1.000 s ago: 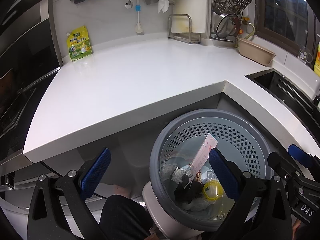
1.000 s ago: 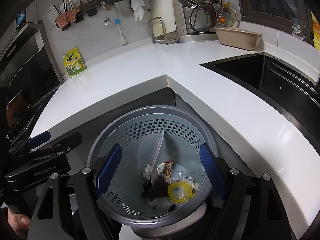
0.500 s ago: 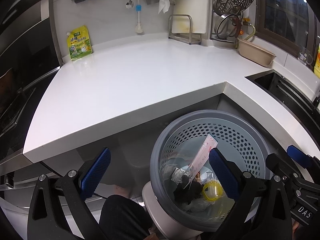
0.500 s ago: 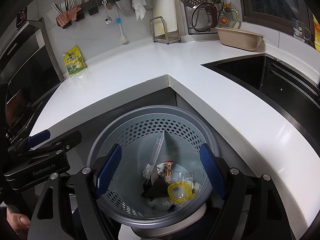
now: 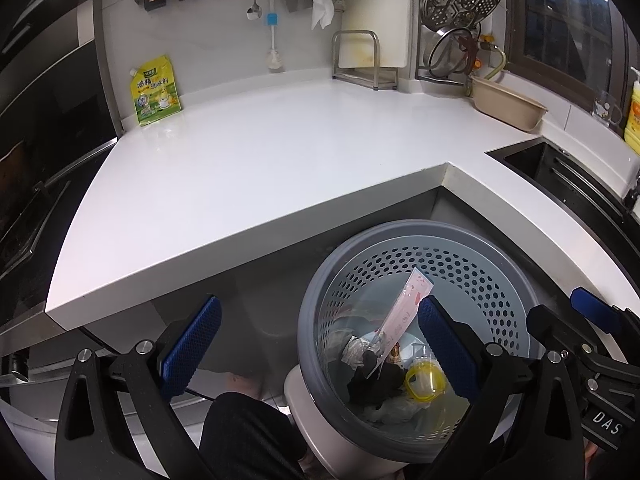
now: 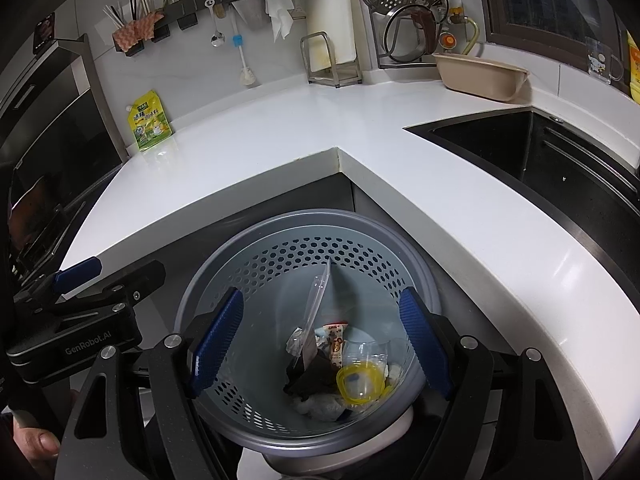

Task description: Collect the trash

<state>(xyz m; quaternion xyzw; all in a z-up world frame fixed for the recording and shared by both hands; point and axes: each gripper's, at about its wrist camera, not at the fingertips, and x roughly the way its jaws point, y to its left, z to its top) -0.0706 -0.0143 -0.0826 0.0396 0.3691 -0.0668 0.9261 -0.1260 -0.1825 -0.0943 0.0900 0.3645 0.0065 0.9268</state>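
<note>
The right tool [image 6: 320, 338] is held with its blue-padded jaws wide apart and nothing between the pads, poised above the round grey perforated plastic bin [image 6: 280, 256]. The left tool [image 5: 318, 346] is likewise spread open and empty, with the bin's rim [image 5: 316, 300] seen between its fingers. No change from the earlier frames is seen: both tools are kept in the same place and at the same spread. The trash is found inside the bin: a long clear wrapper [image 6: 316, 300] leaned against the wall, a yellow ringed plastic lid [image 6: 360, 384], a dark crumpled piece [image 6: 308, 380]. The white L-shaped desk [image 6: 400, 168] is seen behind.
</note>
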